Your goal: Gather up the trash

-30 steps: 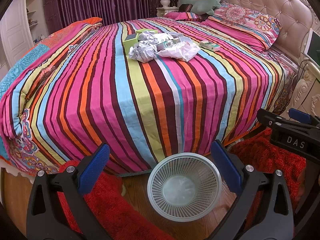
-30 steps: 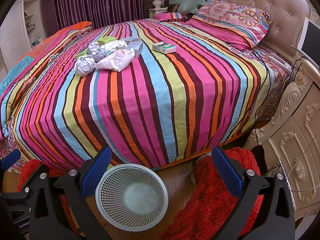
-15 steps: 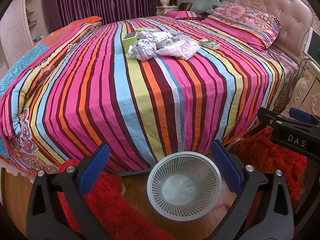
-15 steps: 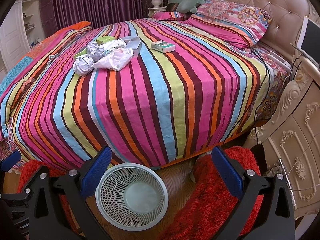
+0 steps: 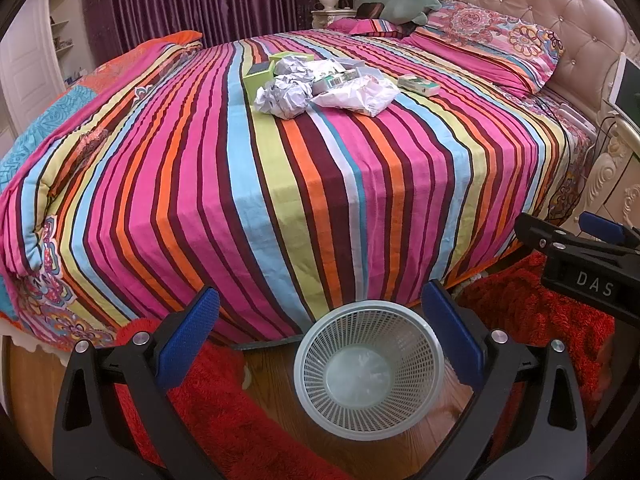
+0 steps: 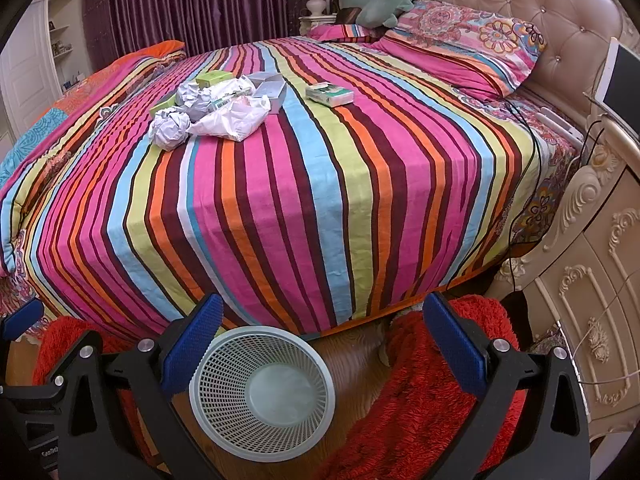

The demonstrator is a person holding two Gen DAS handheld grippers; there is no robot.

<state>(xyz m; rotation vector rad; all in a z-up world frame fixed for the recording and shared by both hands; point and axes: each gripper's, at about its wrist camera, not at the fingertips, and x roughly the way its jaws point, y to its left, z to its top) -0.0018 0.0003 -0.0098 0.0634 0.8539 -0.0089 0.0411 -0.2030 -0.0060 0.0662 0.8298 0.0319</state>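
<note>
Nothing collected yet, judged from scene. Mesh wastebasket [image 5: 370,368] seen on wooden floor at foot of bed [image 5: 280,200], apparently empty. Trash pile left on striped bedspread, well apart from basket: crumpled paper ball [image 6: 170,130], white plastic bag [image 6: 234,120], green box [image 5: 258,78], small carton [image 6: 329,94] set just apart from pile. Left tool [image 5: 320,340] held wide open, nothing gripped. Right tool [image 6: 324,344] likewise spread, empty. Whole pile left to be cleared; reach across bed needed first.
</note>
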